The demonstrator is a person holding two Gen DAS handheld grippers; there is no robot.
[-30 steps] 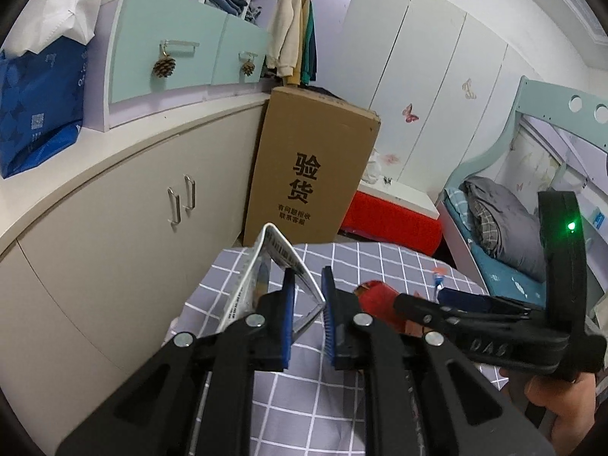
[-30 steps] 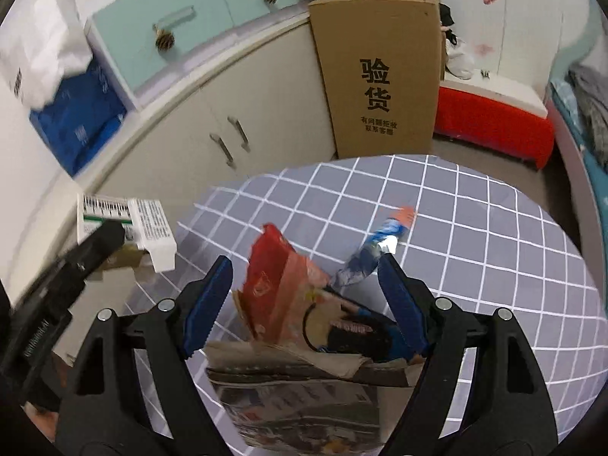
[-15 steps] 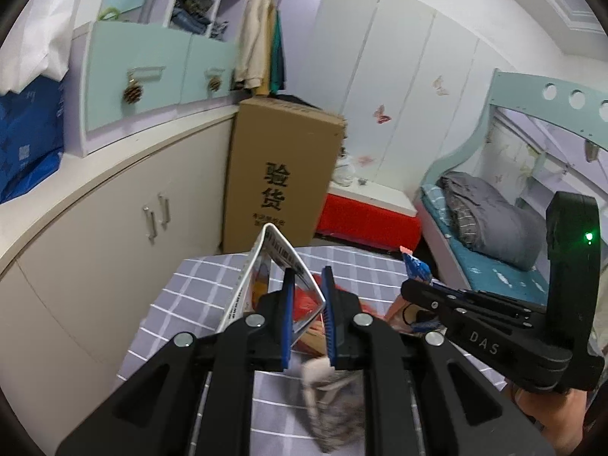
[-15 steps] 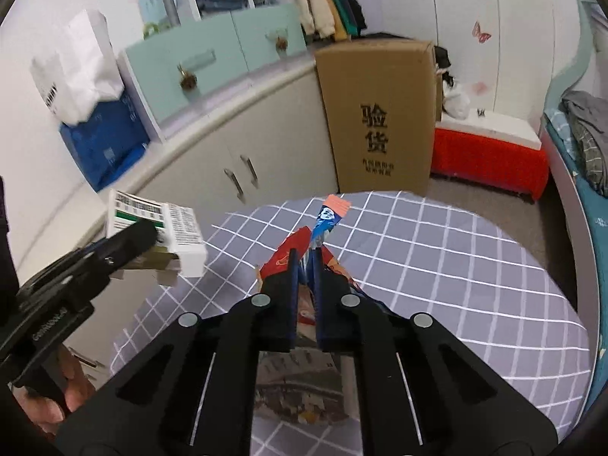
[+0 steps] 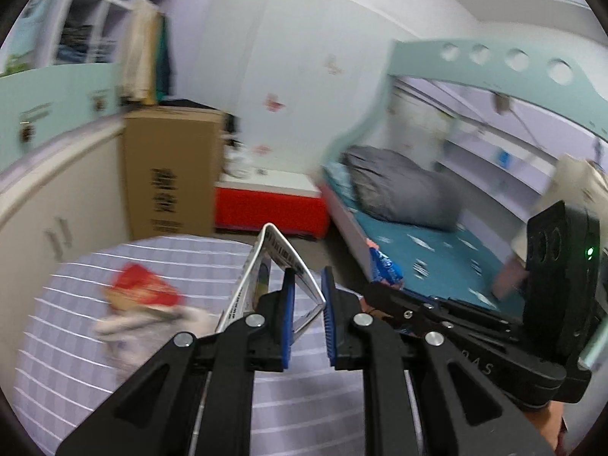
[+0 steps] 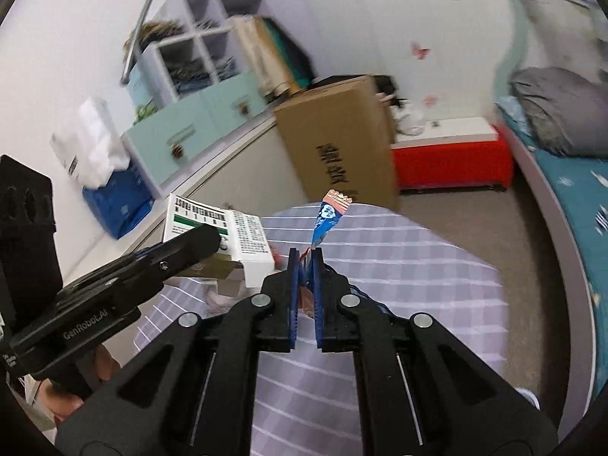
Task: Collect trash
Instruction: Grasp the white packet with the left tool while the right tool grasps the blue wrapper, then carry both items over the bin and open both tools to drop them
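Both views have swung rightward since a second ago: the bed has slid toward mid-frame, and the right gripper (image 6: 305, 264), whose jaws stood wide over the litter pile back then, has snapped closed and now pinches a blue wrapper (image 6: 326, 220).

In the left wrist view, at lower left, the red snack bag (image 5: 142, 290) and a crumpled pale paper (image 5: 152, 323) lie blurred on the grey checked tablecloth (image 5: 76, 372). Behind them, at centre left, a brown cardboard box (image 5: 171, 171) stands against the cream cabinets (image 5: 45, 205). At lower centre the left gripper (image 5: 307, 292) is clamped on a flattened white carton (image 5: 273, 266), one panel caught between the blue pads, the rest rising in a peak above the fingertips. Just right of that, the blue wrapper (image 5: 383, 269) sticks up from the other tool, whose black body fills the lower right. A grey quilt (image 5: 399, 186) lies on the bed (image 5: 437, 250) at centre right.

In the right wrist view, at left of frame, the left tool reaches in with the white carton (image 6: 224, 235) at its tip, printed sides facing the camera. At centre, the blue pads are tight together on the wrapper's lower end; its orange-edged top stands upright above them, in front of the tablecloth (image 6: 399, 304). The cardboard box (image 6: 342, 140) leans behind, a red bench (image 6: 452, 163) to its right, and the bed (image 6: 570, 197) lies at far right.
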